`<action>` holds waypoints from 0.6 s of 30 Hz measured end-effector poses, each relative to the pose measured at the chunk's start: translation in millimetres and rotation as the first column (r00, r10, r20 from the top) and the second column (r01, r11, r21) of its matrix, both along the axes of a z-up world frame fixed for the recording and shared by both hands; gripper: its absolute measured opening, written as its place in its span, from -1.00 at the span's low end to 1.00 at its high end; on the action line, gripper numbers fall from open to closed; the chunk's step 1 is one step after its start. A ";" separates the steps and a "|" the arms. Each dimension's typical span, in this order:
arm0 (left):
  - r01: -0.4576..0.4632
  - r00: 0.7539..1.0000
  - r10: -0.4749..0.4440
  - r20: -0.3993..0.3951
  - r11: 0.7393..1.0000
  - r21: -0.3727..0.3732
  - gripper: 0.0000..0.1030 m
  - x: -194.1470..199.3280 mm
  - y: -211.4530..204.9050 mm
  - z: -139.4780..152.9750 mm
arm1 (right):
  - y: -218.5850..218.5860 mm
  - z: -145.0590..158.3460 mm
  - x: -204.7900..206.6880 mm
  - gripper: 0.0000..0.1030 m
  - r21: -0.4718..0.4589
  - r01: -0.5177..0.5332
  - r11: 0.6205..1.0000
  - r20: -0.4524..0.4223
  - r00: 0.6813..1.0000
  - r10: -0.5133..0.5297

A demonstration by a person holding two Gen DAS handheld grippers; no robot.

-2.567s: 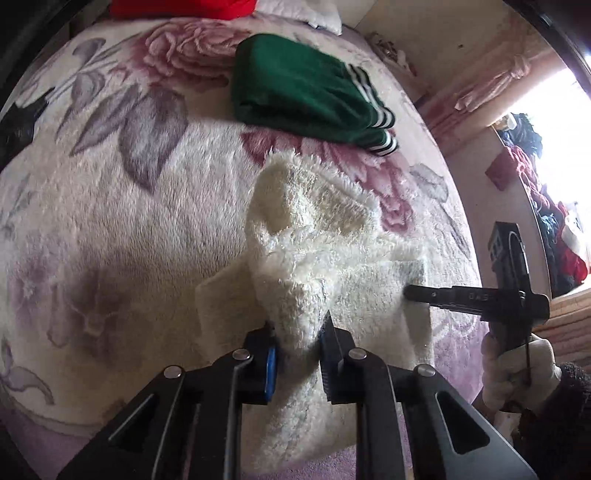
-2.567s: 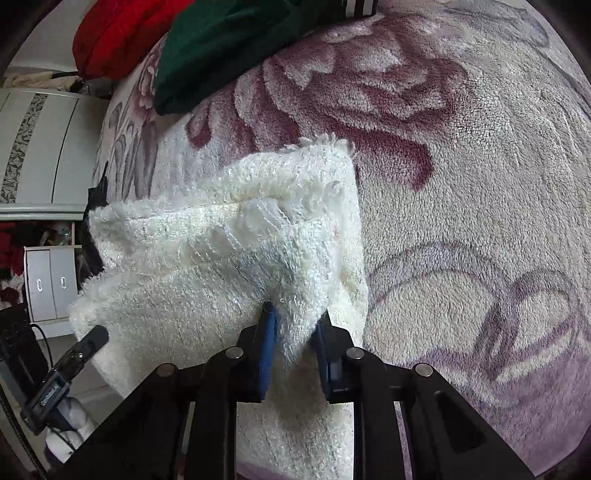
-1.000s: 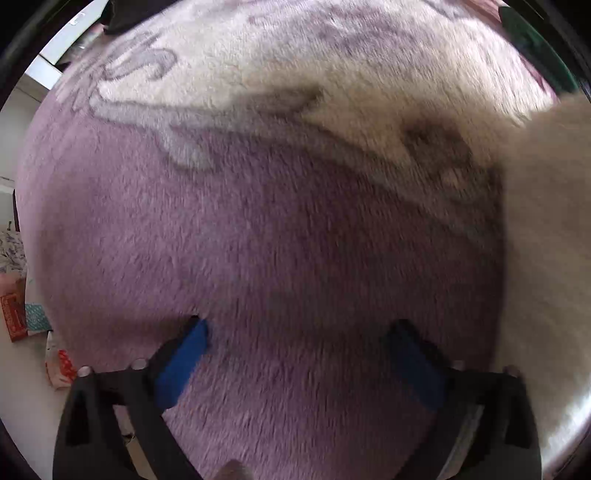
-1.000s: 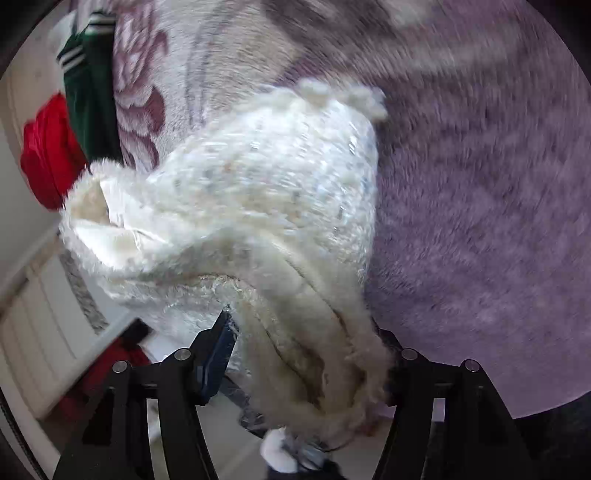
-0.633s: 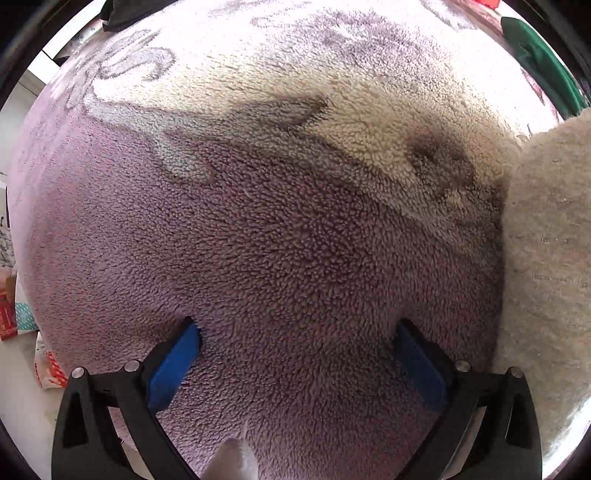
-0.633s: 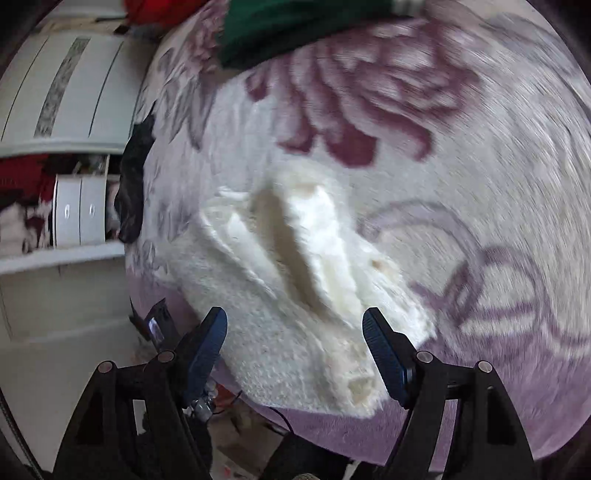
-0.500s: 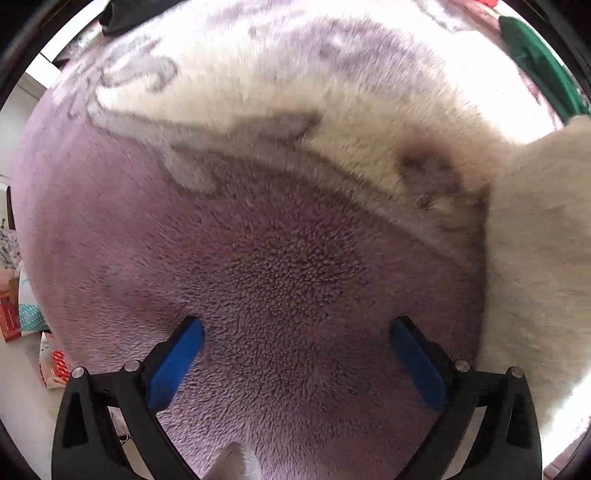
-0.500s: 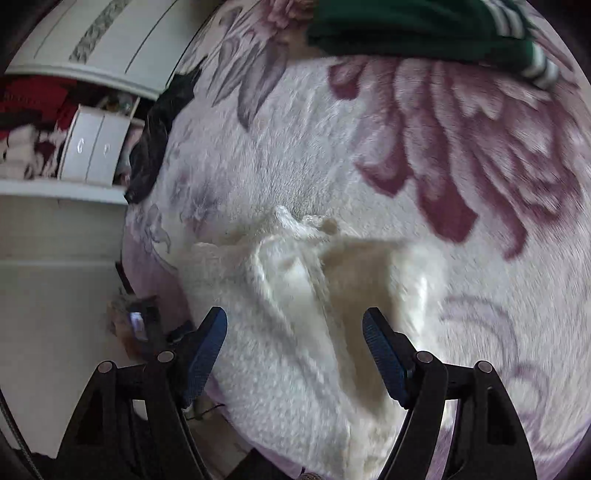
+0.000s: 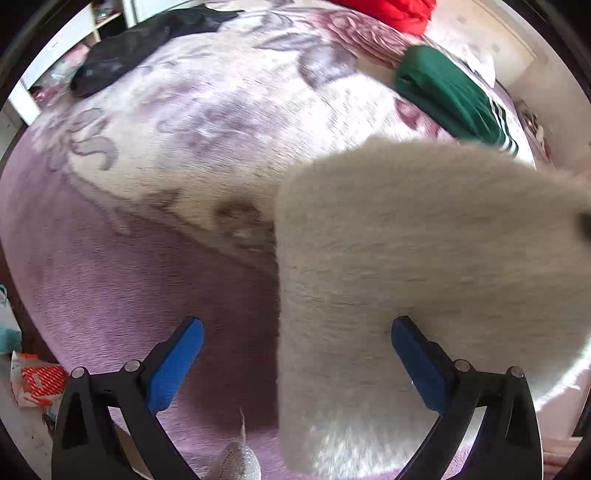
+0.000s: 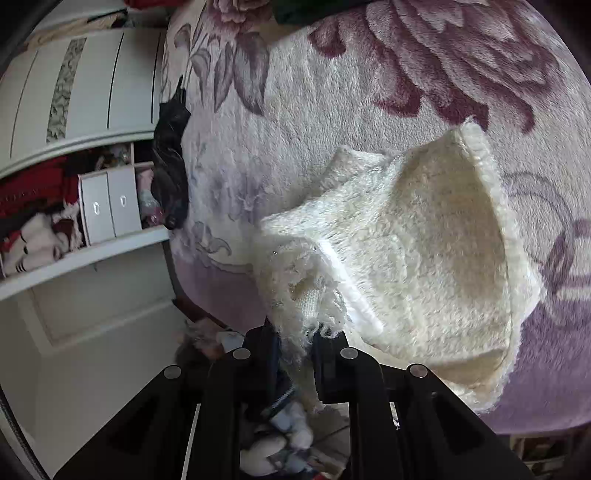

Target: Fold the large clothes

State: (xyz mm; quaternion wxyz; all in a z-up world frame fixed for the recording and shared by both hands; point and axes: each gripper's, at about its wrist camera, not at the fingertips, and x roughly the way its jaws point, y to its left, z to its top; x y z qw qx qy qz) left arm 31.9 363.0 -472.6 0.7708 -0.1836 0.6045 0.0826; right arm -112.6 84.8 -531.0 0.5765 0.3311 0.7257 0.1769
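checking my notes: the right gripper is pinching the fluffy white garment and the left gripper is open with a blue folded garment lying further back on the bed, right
One slip: the folded garment further back is green with white stripes, not blue, as the left wrist view shows. The right gripper does pinch the white garment; the left gripper is open.

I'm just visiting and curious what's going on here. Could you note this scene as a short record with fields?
surface: floral plush blanket
garment being folded: fluffy white sweater
right tool: closing on the sweater's edge, fabric between its jaws
left tool: wide open, gripping nothing
other clothes: green garment, red garment, black garment
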 end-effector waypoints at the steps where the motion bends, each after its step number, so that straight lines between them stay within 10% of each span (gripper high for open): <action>1: 0.005 1.000 -0.005 0.009 1.000 -0.026 1.00 4.7 -4.2 -2.7 | -3.9 8.1 2.2 -0.71 -0.030 -0.001 1.000 0.027 1.000 0.001; 5: 0.030 0.999 -0.030 0.013 0.998 -0.059 1.00 18.1 -15.7 -12.6 | -37.4 -12.7 21.8 -0.72 -0.278 0.034 0.960 0.086 0.996 -0.011; 13: 0.121 0.992 -0.122 -0.023 0.992 -0.030 1.00 29.0 -29.8 -24.1 | 1.9 -119.0 37.7 -0.56 -0.570 -0.213 0.794 0.056 0.954 0.296; 18: 0.108 0.994 -0.107 0.006 0.994 -0.009 1.00 32.2 -13.2 -10.9 | 8.2 -105.9 40.7 -0.01 -0.408 -0.219 0.886 0.063 0.962 0.266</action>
